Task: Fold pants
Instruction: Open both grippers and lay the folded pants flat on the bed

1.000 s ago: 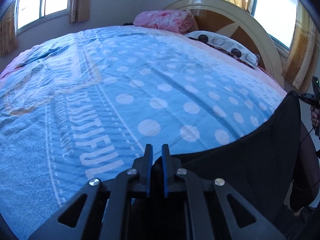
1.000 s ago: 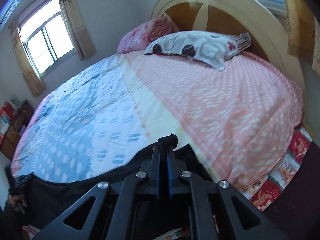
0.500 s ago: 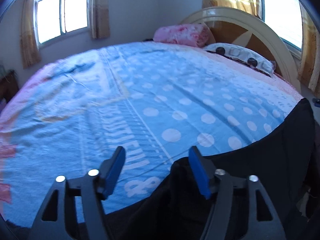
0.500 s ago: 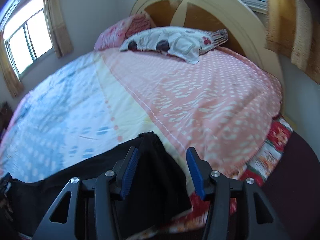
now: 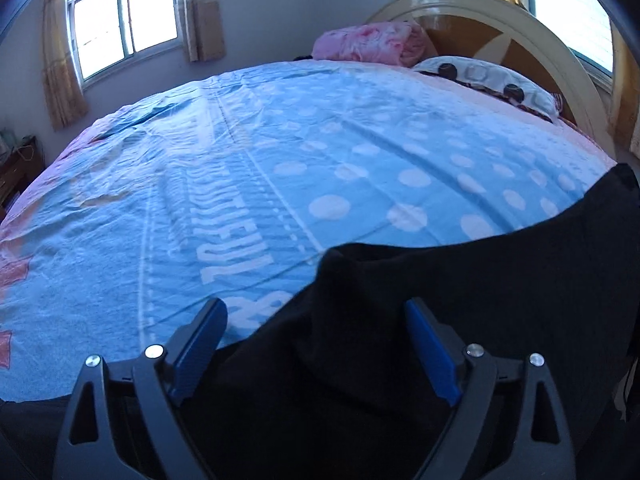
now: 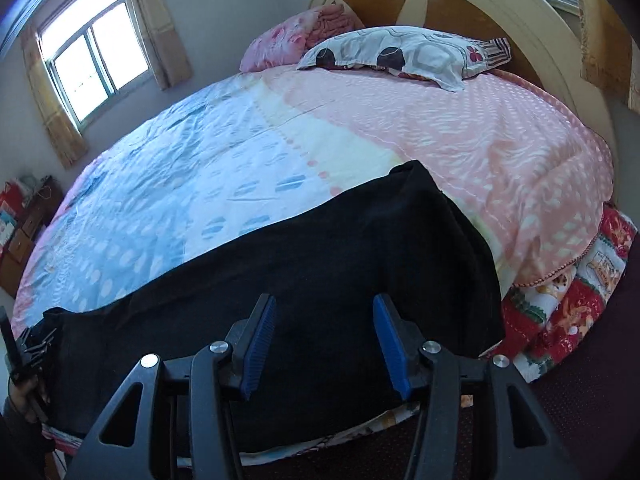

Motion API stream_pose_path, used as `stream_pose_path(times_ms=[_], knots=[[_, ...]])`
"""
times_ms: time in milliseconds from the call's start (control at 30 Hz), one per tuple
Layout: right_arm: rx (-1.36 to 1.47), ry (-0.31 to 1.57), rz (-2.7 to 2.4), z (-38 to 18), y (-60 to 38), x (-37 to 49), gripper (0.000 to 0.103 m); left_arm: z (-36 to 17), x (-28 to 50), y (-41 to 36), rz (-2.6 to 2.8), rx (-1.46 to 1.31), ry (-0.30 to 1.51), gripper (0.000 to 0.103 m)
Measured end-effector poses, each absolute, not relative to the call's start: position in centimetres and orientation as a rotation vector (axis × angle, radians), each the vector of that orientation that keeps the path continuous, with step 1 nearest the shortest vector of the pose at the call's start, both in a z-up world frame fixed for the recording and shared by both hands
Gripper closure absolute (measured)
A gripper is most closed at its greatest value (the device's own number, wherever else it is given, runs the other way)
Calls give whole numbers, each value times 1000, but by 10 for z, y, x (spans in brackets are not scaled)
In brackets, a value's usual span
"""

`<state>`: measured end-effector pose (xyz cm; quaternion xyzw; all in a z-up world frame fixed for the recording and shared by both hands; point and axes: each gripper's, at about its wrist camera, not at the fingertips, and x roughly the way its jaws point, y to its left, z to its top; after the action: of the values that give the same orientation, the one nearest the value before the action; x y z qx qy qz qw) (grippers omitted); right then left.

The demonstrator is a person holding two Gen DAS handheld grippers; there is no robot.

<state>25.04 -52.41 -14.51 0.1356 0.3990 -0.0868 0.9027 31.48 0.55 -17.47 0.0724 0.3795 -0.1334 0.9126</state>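
Where the near edge of the bed [image 6: 400,128] fell away, noted black pants [image 6: 320,248] laid flat along it, spread lengthwise across blue dotted sheet [image 5: 360,152] and onto pink blanket [image 6: 460,128]. Far corner of pants reached up toward headboard [image 6: 500,4]; near hem draped over the bed's edge.

Right gripper [image 6: 324,340] hovering just off the bed's near edge, above the pants. Jaws spread apart, blue pads [image 6: 260,340] bare, nothing pinched between them. Cloth lying under and beyond the gap, not touching either pad as far as could be told.

Left gripper [image 5: 316,348] likewise at the bed's near edge, over the other end of the pants [image 5: 460,300]. Jaws spread wide, blue pads [image 5: 430,352] clear of the fabric; a raised fold of black cloth seen past the gap. Contact with the cloth could not be told.

Left gripper also caught in right wrist view at far left of the bed's near edge [image 6: 24,350], held in a hand [image 6: 24,396], beside the pants' end.

At the head of the bed: 1 patterned pillow [image 6: 400,56] against the headboard, 1 pink bundle [image 6: 292,36] beside it. Window [image 5: 124,12] with yellow curtains [image 5: 60,76] on the wall beyond the bed's far side. Red patterned cloth [image 6: 560,300] hanging below the pink blanket at the bed's right corner.
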Motion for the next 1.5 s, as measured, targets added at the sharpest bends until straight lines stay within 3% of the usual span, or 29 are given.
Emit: stream_pose_path(times_ms=[267,500,633,1033,1500], knots=[[339,799,-98,-129,-491,226,50,-155,268,-2,-322,55,722,10],[295,918,170,-173,-407,244,50,-187,241,-27,-344,117,775,8],[249,896,142,-180,-395,247,50,-186,238,-30,-335,141,784,8],[697,661,-139,-159,-572,168,50,-159,241,-112,-556,185,747,8],[627,669,-188,-170,-629,189,50,-176,256,-152,-566,243,779,8]])
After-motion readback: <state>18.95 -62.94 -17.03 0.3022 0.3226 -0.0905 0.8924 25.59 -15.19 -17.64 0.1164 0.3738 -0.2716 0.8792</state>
